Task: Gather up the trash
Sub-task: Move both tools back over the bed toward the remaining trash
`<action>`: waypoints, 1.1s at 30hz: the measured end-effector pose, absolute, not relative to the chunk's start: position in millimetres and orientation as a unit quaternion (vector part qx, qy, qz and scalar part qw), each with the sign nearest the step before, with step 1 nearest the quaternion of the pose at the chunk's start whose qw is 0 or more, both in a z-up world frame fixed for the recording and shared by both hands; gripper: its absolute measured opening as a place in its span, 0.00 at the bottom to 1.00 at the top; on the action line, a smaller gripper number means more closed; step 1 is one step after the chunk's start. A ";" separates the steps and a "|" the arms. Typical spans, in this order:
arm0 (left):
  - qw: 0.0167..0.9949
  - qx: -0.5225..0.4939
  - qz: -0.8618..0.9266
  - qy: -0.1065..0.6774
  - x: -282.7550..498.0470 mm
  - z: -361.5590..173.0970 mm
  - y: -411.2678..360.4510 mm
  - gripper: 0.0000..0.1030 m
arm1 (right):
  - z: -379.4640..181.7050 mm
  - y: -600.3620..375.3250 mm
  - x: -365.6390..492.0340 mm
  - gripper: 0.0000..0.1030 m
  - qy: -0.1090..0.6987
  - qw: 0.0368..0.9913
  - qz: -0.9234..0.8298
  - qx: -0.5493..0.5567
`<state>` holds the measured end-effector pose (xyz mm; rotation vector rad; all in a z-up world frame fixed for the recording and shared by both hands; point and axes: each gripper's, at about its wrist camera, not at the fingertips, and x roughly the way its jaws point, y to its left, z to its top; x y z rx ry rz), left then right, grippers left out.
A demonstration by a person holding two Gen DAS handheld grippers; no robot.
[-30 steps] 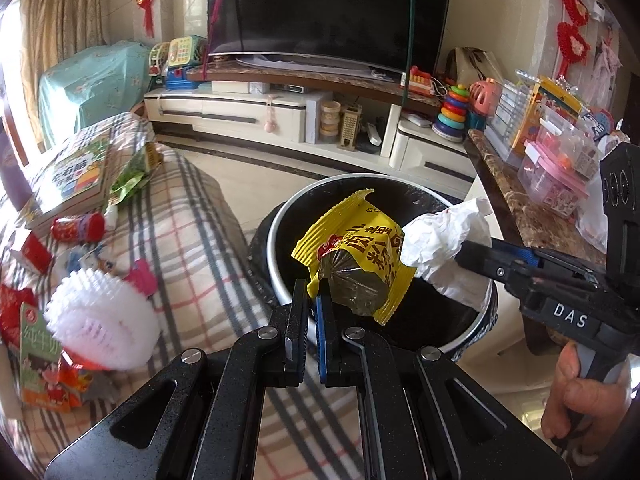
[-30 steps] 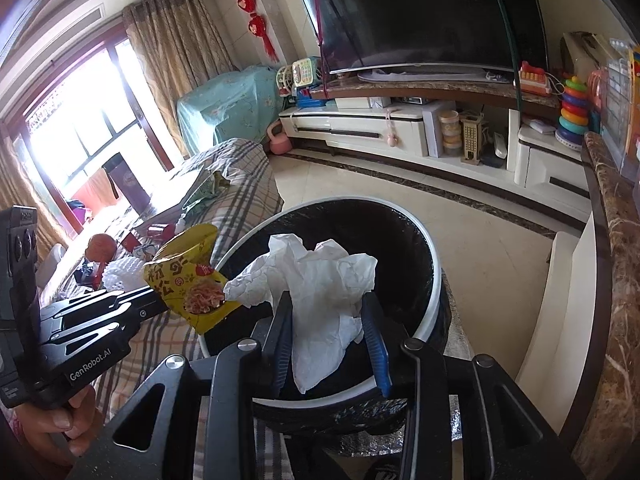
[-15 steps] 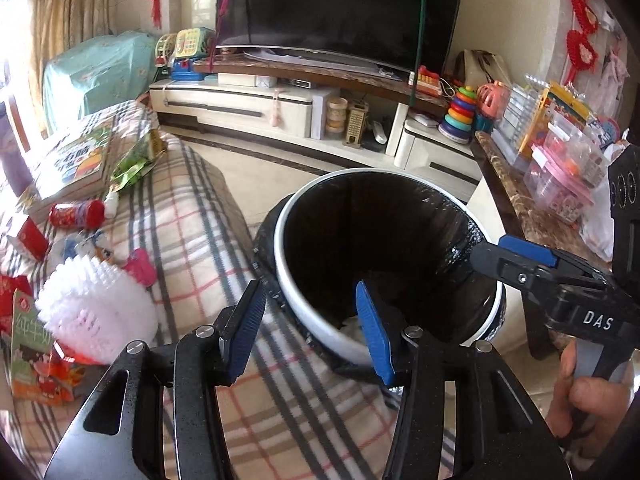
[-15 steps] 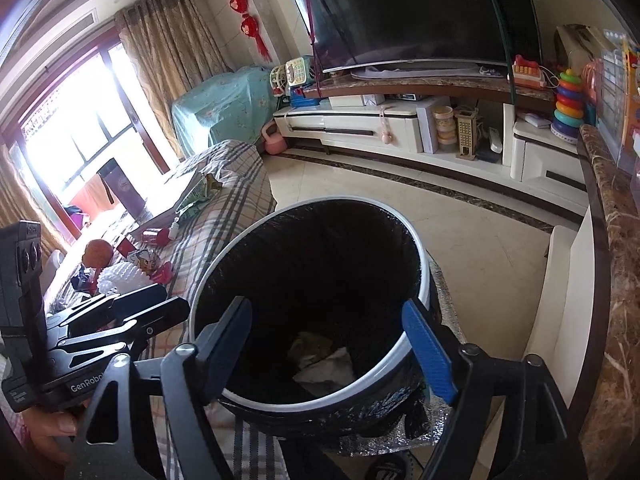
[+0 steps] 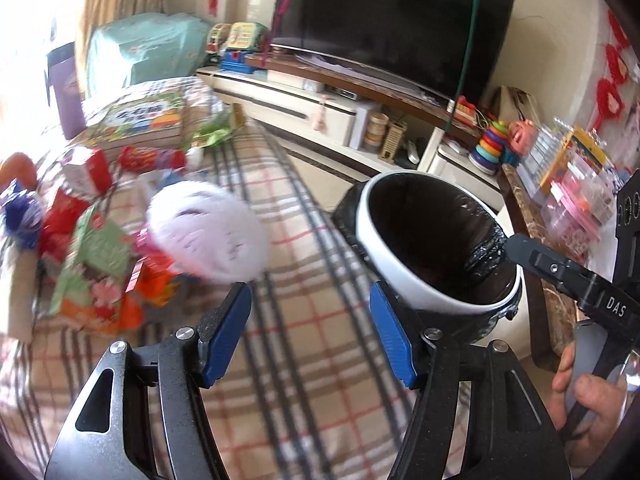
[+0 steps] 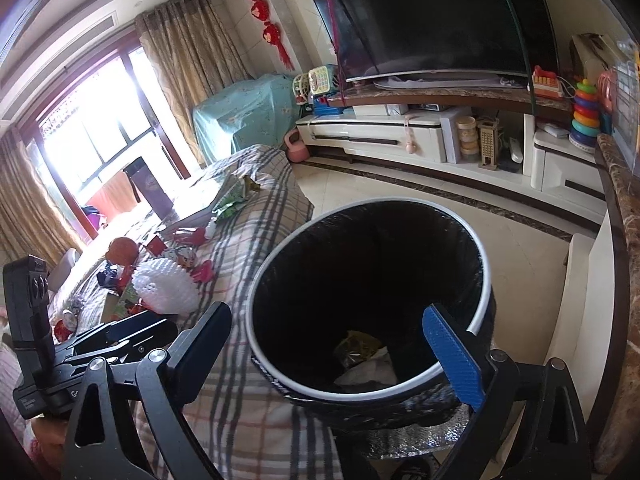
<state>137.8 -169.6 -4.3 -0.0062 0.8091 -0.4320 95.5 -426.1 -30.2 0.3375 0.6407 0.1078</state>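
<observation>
A white-rimmed trash bin (image 6: 482, 280) with a black liner stands beside the plaid-covered table (image 5: 304, 320); it also shows in the left wrist view (image 5: 372, 232). A yellow snack wrapper (image 6: 356, 346) and white tissue (image 6: 368, 372) lie at its bottom. My right gripper (image 6: 336, 344) is open and empty over the bin's near rim. My left gripper (image 5: 310, 334) is open and empty above the table, left of the bin. More trash lies on the table: a white foam net (image 5: 208, 232), red and green wrappers (image 5: 92, 264), a red packet (image 5: 148, 158).
A stack of children's books (image 5: 140, 120) lies at the table's far end. A TV (image 5: 392, 28) stands on a white cabinet (image 5: 300, 108) beyond. A marble counter (image 5: 556, 312) with toy boxes is right of the bin.
Both grippers opened and dropped the yellow wrapper and the tissue into the bin. The left gripper has since swung left, over the table.
</observation>
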 end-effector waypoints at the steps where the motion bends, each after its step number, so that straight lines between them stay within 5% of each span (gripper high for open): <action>1: 0.898 -0.006 -0.205 0.390 135.7 -4.5 -164.4 0.61 | -29.4 -422.0 95.1 0.95 0.312 0.934 0.056 0.164; 33: 0.910 -0.059 -0.104 0.396 111.9 -21.1 -45.4 0.62 | -49.2 -303.2 109.8 0.95 0.338 0.920 0.163 0.112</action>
